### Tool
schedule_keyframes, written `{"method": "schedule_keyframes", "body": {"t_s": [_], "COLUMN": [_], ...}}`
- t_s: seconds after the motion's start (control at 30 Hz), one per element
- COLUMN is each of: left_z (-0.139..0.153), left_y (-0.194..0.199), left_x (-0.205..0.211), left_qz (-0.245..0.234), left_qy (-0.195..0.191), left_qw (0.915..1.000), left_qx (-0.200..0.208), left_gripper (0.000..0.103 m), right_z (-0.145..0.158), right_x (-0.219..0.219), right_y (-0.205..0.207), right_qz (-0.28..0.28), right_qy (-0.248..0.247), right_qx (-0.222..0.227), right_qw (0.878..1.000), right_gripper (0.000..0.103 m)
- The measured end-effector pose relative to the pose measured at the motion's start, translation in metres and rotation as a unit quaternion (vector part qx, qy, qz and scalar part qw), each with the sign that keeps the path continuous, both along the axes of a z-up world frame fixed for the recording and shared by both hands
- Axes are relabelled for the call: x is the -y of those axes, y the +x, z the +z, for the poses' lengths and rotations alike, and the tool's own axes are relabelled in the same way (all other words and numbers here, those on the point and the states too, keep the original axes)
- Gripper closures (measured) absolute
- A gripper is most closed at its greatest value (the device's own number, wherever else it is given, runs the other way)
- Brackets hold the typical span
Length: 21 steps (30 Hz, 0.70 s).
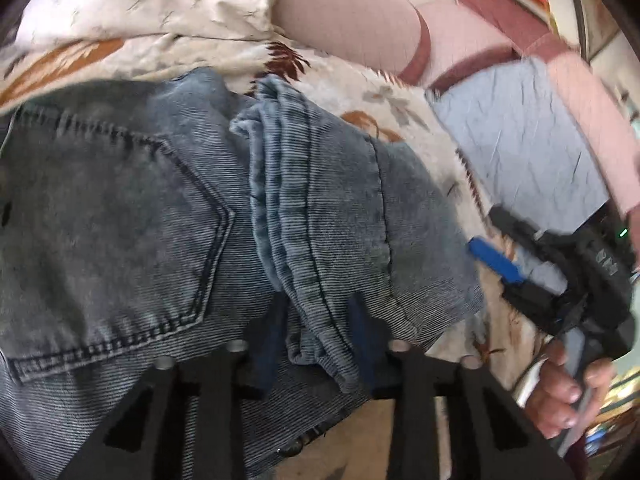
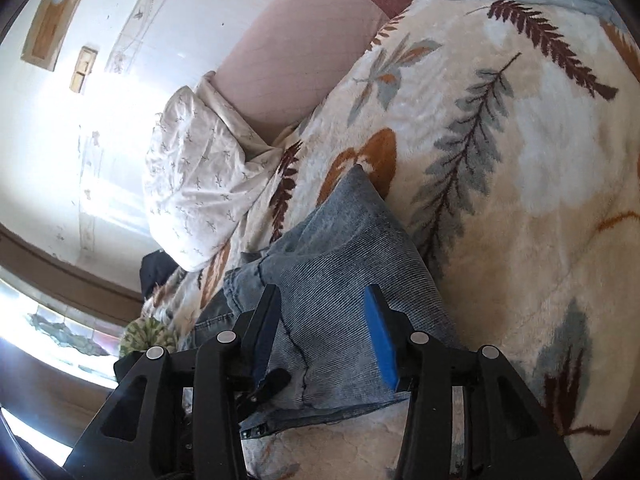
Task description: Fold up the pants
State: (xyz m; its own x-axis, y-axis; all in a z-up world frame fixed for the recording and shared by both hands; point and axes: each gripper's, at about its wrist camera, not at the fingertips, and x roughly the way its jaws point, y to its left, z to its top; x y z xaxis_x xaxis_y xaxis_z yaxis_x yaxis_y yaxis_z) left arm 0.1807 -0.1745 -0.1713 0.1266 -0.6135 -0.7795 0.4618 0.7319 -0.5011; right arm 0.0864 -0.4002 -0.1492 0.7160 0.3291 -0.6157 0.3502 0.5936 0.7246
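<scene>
Mid-fold on bed blanket (image 2: 500,208): left gripper (image 1: 316,340) narrow, clamping jeans (image 1: 132,208) hem; right gripper (image 2: 326,336) half-open over denim w/o gripping; keep edges aligned, pull flat.

Sunlit white wall (image 2: 100,120) behind a leaf-patterned bedspread (image 2: 520,160).

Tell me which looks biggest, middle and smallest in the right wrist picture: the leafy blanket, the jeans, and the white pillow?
1. Leafy blanket, biggest.
2. Jeans and white pillow look about the same; the jeans are nearer the camera, so I won't rank them.
</scene>
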Motion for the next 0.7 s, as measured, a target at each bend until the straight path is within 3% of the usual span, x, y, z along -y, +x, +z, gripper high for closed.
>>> {"method": "schedule_keyframes", "body": {"t_s": [0.07, 0.23, 0.33, 0.5, 0.57, 0.63, 0.7], "left_z": [0.002, 0.016, 0.008, 0.017, 0.036, 0.048, 0.050], "left_y": [0.003, -0.011, -0.017, -0.003, 0.009, 0.026, 0.047], "left_x": [-0.009, -0.017, -0.020, -0.037, -0.047, -0.051, -0.045], "left_qz": [0.011, 0.013, 0.009, 0.029, 0.060, 0.093, 0.108], "left_qy": [-0.031, -0.067, -0.046, -0.047, -0.039, -0.021, -0.015], "left_qw": [0.9994, 0.9976, 0.9987, 0.9976, 0.9975, 0.9950, 0.9938], "left_qx": [-0.009, -0.005, -0.022, -0.043, -0.004, 0.030, 0.025], "left_gripper": [0.081, 0.085, 0.085, 0.063, 0.038, 0.031, 0.031], "right_z": [-0.003, 0.000, 0.001, -0.005, -0.004, -0.004, -0.007], "right_x": [-0.003, -0.013, -0.015, -0.025, -0.030, -0.034, -0.040], "right_y": [0.002, 0.004, 0.005, 0.008, 0.007, 0.007, 0.008], "right_qz": [0.005, 0.021, 0.022, 0.051, 0.065, 0.078, 0.092], "right_qy": [-0.005, -0.029, -0.037, -0.027, -0.031, -0.032, -0.030], "right_qx": [-0.006, -0.007, -0.005, -0.015, -0.014, -0.014, -0.020], "right_qw": [1.000, 0.999, 0.999, 0.998, 0.997, 0.996, 0.995], "right_gripper": [0.060, 0.060, 0.060, 0.060, 0.060, 0.060, 0.060]}}
